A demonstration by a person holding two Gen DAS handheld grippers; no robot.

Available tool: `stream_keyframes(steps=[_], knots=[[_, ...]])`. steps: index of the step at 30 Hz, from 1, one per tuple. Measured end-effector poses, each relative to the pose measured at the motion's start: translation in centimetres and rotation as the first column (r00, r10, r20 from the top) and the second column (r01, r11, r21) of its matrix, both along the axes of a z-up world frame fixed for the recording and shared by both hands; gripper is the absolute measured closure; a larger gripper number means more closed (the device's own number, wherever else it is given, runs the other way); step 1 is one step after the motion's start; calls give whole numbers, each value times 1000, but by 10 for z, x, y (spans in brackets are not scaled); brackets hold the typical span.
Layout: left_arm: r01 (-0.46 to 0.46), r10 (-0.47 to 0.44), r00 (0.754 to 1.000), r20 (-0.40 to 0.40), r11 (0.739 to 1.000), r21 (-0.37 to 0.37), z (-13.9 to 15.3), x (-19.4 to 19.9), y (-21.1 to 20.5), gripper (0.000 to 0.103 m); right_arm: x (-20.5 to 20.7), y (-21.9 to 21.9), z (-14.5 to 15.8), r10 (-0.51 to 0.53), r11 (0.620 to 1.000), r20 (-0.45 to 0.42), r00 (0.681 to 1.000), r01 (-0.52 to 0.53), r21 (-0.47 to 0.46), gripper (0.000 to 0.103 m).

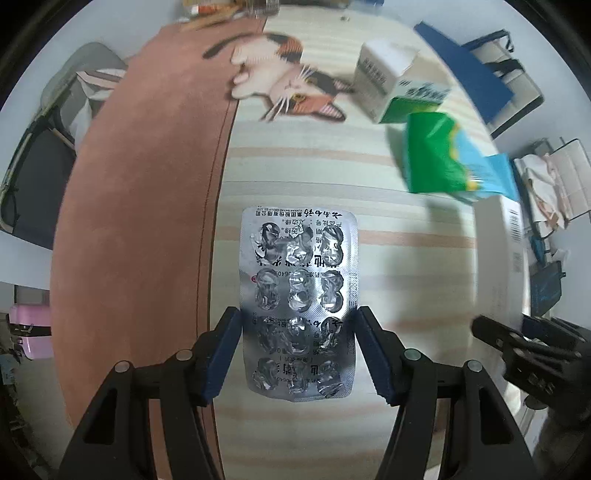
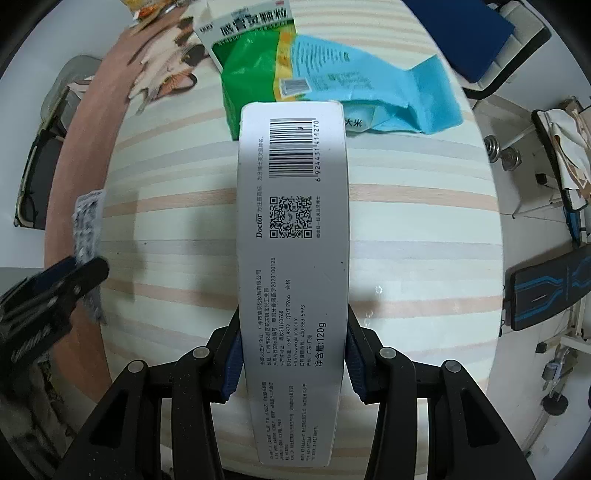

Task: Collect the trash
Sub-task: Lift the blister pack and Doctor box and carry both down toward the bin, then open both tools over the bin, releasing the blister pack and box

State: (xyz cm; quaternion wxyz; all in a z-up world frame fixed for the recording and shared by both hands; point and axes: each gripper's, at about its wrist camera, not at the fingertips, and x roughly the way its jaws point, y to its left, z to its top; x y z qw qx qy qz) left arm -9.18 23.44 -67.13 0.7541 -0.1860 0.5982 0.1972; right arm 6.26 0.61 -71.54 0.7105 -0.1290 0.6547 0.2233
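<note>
My left gripper (image 1: 297, 332) is shut on an empty silver blister pack (image 1: 298, 280), held by its side edges above the striped table (image 1: 314, 177). My right gripper (image 2: 293, 339) is shut on a long white toothpaste box (image 2: 293, 236) with a barcode and QR code. A crumpled green and blue bag (image 1: 447, 158) and a white and green medicine box (image 1: 395, 88) lie on the table beyond; both also show in the right wrist view: the bag (image 2: 332, 85), the box (image 2: 247, 33). The left gripper with the blister pack (image 2: 86, 229) shows at the left of the right wrist view.
The table cover has a cat picture (image 1: 288, 81) and a brown band (image 1: 147, 221) on the left. A chair (image 1: 48, 147) stands off the left edge. A dark blue chair (image 2: 476, 37), dumbbells (image 2: 502, 151) and a bench (image 2: 546, 291) stand to the right.
</note>
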Motion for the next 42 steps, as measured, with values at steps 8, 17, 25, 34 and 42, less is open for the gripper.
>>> stream_keyframes(steps=[8,17,25,34,42], knots=[[19,-22,996,92,999,25,34,-58,-57,43,-72,-16,43,-44,996,71,996,39,76,54],[121,-120,980,158,993,4,43,-191,-89,43,-236,-50,64,-145,983,103,984,131,128,54],[117,-114,993,33,986,-119,-23,-286,-113,42,-384,-75,-15,-132,988,-96,987,139,72,54],[-5,-49,984,-170,953,-304,-237,-323,-120,41,-441,-93,-225,-119,991,-344,931,130,11,54],[-93,45,976,-214,971,-219,-374,-316,-99,6,-423,-79,-397,-64,996,-433,899,87,32,52]])
